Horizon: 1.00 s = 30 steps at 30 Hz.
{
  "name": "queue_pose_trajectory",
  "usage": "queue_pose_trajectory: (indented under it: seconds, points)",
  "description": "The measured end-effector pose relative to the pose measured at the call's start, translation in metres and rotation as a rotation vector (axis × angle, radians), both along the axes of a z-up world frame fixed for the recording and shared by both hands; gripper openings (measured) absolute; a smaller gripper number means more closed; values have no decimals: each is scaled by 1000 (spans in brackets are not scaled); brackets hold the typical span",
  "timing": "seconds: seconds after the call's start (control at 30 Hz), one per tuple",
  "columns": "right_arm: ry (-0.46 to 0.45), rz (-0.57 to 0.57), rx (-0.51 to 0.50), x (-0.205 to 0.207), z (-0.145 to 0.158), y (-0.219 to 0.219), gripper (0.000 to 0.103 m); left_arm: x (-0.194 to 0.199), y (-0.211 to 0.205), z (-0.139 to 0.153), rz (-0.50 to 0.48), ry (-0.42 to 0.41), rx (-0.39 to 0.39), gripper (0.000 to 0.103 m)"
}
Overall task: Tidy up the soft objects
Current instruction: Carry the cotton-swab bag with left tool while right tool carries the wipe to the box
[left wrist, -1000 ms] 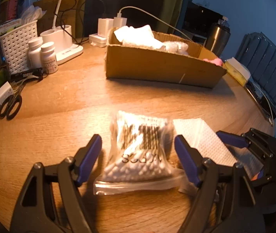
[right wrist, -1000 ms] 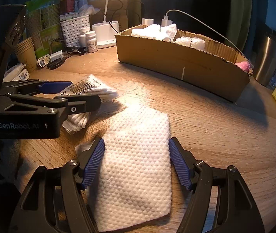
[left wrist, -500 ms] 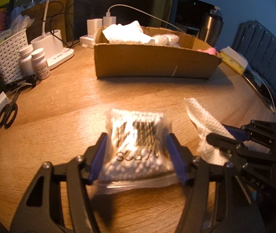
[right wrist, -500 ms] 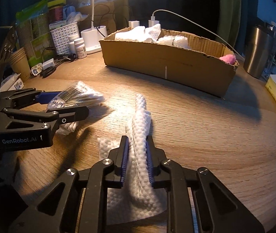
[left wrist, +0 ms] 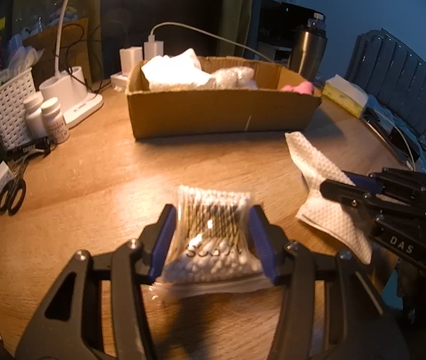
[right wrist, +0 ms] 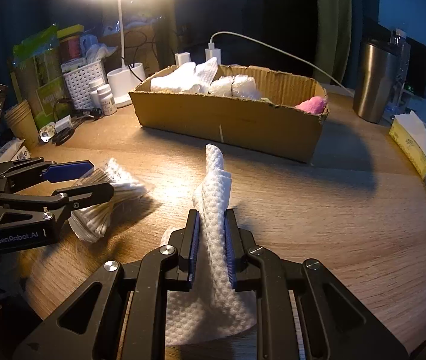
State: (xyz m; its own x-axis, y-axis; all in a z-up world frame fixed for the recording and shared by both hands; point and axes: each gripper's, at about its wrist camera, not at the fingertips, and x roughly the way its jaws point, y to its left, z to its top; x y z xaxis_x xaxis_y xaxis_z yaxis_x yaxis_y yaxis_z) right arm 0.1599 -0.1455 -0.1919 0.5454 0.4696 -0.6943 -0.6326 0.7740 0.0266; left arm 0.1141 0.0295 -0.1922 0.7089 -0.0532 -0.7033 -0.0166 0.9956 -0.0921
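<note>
My left gripper (left wrist: 211, 234) is shut on a clear bag of cotton swabs (left wrist: 213, 237), lifted a little off the wooden table; it also shows in the right wrist view (right wrist: 114, 189). My right gripper (right wrist: 211, 240) is shut on a folded white paper towel (right wrist: 216, 198), which stands up between the pads; it also shows in the left wrist view (left wrist: 318, 180). A cardboard box (right wrist: 228, 117) stands ahead, holding white towels, white rolls and a pink soft thing (right wrist: 310, 105).
At the left are a white basket (left wrist: 7, 102), two pill bottles (left wrist: 52, 120), scissors (left wrist: 12, 192) and a lamp base (left wrist: 75, 96). A steel tumbler (right wrist: 376, 81) and a yellow tissue box (right wrist: 417, 144) stand at the right. Chargers and a cable lie behind the box.
Both grippers closed: the left on the swab bag, the right on the paper towel, which bunched upright. Both have since lifted slightly and moved toward the box.
</note>
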Motion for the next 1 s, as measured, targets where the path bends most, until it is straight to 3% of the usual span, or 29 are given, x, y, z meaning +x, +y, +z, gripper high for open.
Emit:
queue_pose_trajectory:
  seconds: [0.17, 0.37, 0.5, 0.57, 0.77, 0.87, 0.93, 1.0]
  points:
    - [-12, -8, 13, 0, 6, -5, 17, -2, -3, 9, -8, -27, 4, 51]
    - [-18, -21, 21, 2, 8, -11, 17, 2, -4, 2, 15, 24, 30, 52]
    - [-15, -25, 29, 3, 9, -14, 17, 4, 3, -2, 48, 46, 45, 69]
    - [-14, -25, 31, 3, 8, -14, 17, 5, 3, -4, 52, 57, 56, 71]
    - [-12, -26, 36, 4, 8, -14, 17, 16, -5, -16, -5, 128, 47, 71]
    - [-14, -32, 42, 6, 9, -16, 17, 19, -11, -19, -24, 125, 71, 69]
    - [-18, -37, 46, 7, 10, -18, 17, 21, -11, -19, -30, 126, 61, 56]
    - [-24, -43, 50, 8, 13, -20, 17, 22, -10, -18, -32, 121, 62, 52]
